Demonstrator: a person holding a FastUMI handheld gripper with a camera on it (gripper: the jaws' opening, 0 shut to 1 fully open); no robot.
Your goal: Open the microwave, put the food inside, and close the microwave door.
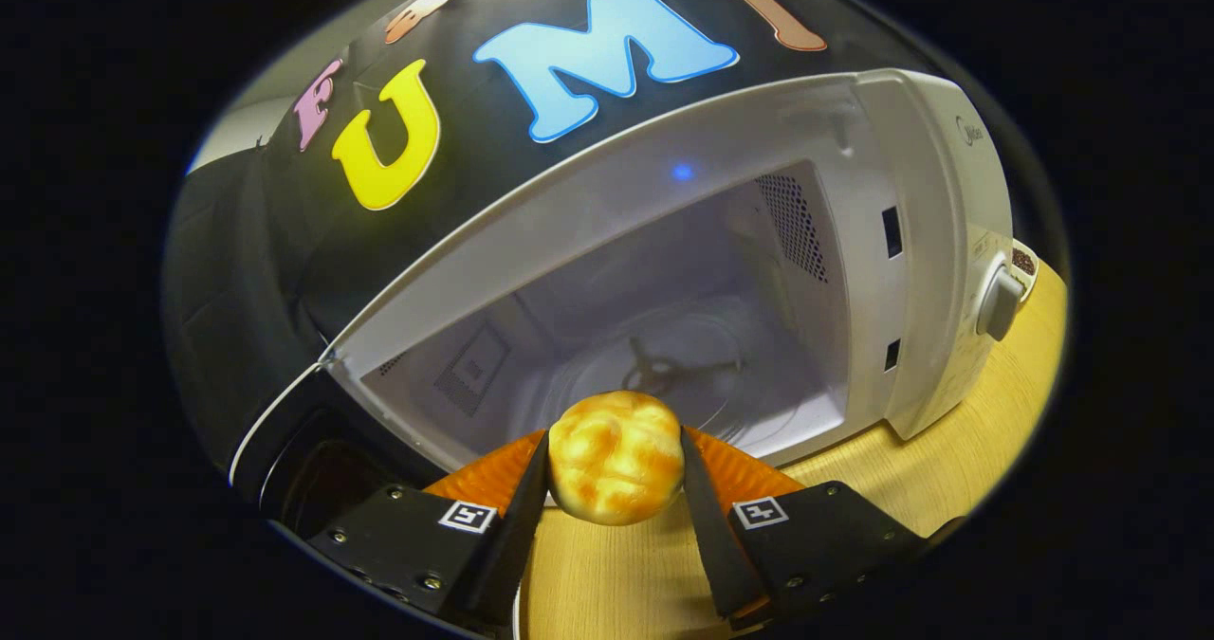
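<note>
Claw [615, 488] clamped on bun [616, 457], lower centre, just before open microwave [882, 242]. Carry level over sill, centre above turntable [702, 365], lower, release. Door [285, 450] lower left, clear.

Light was dim overall, brightest inside the open microwave [664, 270], whose pale walls glowed softly. The bread roll [616, 457] between the fingers [520, 517] caught warm highlights. Strong fisheye distortion curved the microwave's edges and the table [948, 460]. Focus stayed fairly sharp at centre.
</note>
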